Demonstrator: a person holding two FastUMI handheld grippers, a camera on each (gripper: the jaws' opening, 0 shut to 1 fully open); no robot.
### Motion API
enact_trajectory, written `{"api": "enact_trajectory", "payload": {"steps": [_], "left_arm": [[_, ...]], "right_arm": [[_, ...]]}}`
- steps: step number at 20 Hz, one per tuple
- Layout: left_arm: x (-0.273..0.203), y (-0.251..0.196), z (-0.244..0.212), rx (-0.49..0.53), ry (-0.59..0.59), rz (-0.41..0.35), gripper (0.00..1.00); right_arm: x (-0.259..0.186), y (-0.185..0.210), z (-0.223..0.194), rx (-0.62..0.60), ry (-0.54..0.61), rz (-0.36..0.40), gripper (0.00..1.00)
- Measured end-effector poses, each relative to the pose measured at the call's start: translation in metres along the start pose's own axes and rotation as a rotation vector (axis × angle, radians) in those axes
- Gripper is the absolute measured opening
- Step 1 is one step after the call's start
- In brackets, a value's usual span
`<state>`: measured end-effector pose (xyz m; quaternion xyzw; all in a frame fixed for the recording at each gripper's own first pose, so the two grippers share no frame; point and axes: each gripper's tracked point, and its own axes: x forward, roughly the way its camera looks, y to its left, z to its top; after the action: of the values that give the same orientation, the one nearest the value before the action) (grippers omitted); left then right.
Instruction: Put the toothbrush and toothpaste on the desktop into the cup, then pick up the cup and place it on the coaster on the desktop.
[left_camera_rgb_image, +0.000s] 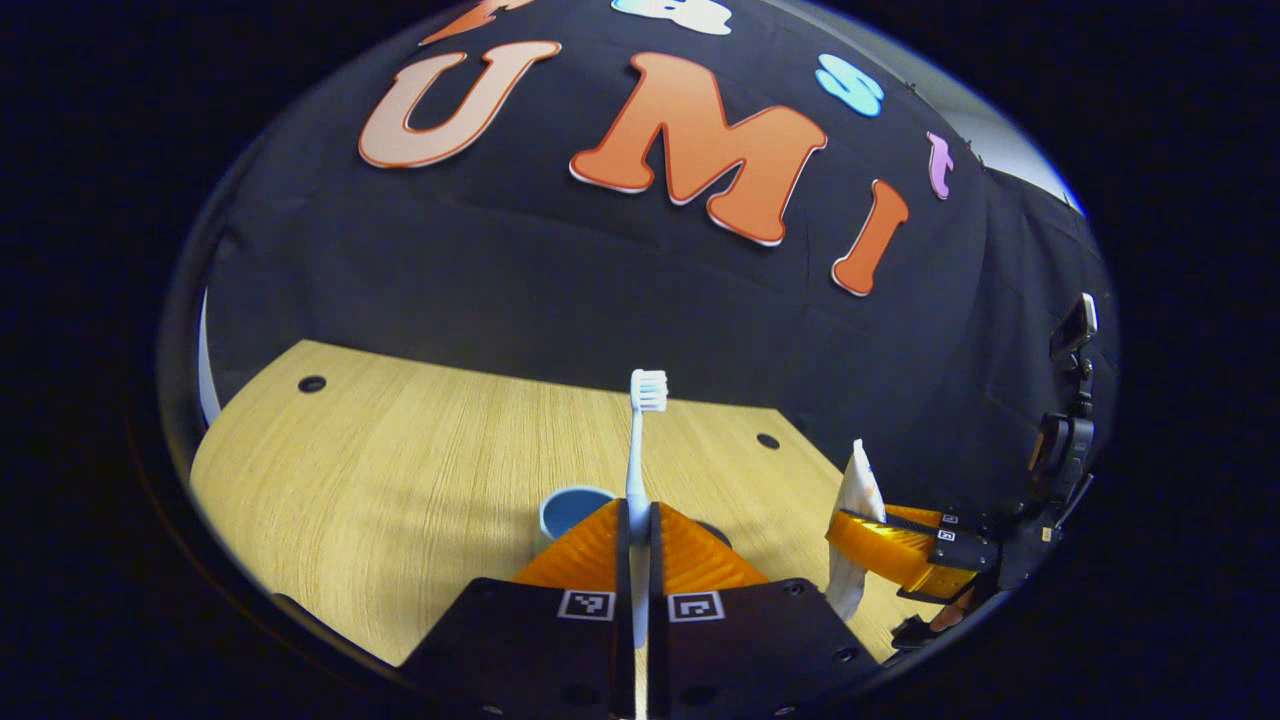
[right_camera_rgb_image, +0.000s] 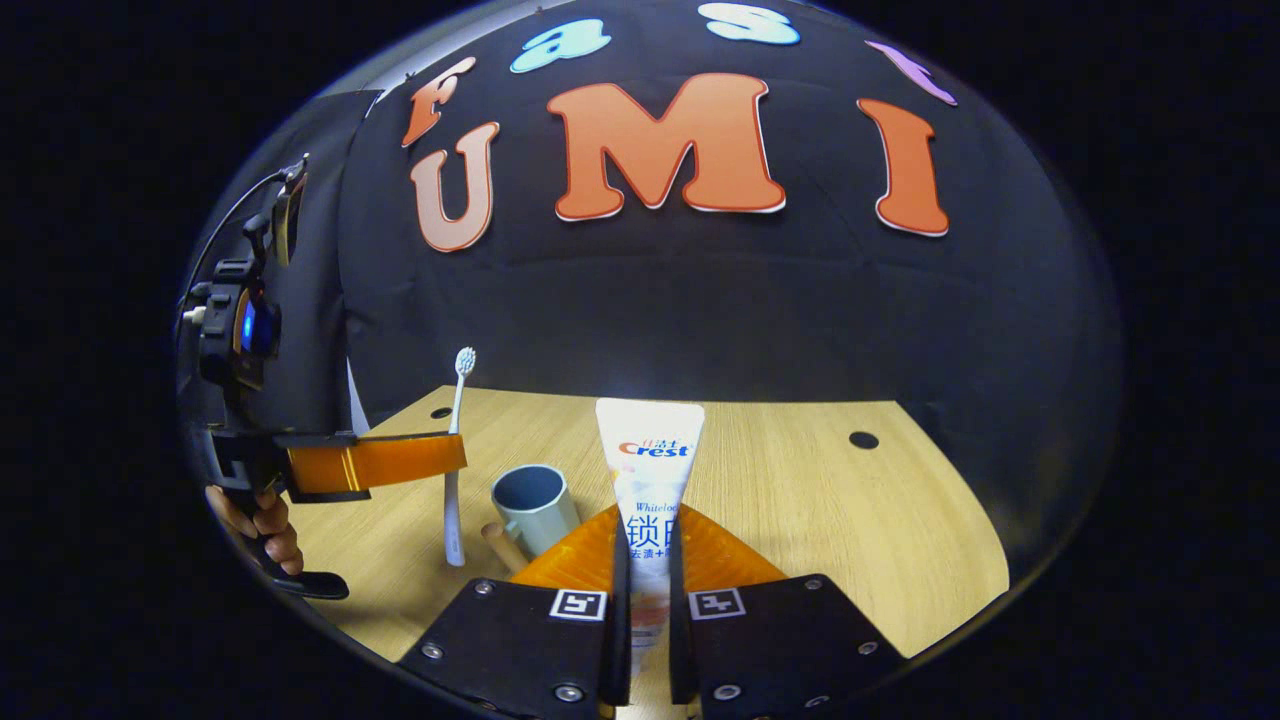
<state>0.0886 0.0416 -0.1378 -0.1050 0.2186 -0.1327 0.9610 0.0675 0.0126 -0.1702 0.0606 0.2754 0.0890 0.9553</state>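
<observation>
Now, line by line:

Left tool: closed on the toothbrush, both orange fingers pressing the handle; seen from the right gripper view it is the orange-fingered tool at the left, with the holder's hand below it.

Toothbrush: lifted off the counter, long axis upright, bristles on top, tail end hanging down toward the wood.

Right tool: clamped on the toothpaste, fingers squeezing the tube's lower body; in the left gripper view it shows at the right, tube held between its fingers.

Toothpaste: held in the air, standing on end, flat crimped end uppermost.

Cup: light blue, upright, mouth open, standing on the counter between the two tools; nothing inside that I can see.

Key relation: in the left gripper view the cup's rim peeks out just left of the fingers, below and ahead of the brush. The brush tail already points downward, so the likely move is across to the mouth, then down. The left tool looks nearer the cup than the right.

Wooden piece: lies by the cup's base; too hidden to say whether it is the coaster.

Progress: both items lifted, neither yet in the cup.
</observation>
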Motion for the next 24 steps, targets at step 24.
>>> {"api": "enact_trajectory", "payload": {"steps": [24], "left_arm": [[0.047,0.045,-0.031,0.072,-0.019,0.054,0.05]], "right_arm": [[0.062,0.001,0.016,-0.028,-0.100,-0.013,0.16]]}}
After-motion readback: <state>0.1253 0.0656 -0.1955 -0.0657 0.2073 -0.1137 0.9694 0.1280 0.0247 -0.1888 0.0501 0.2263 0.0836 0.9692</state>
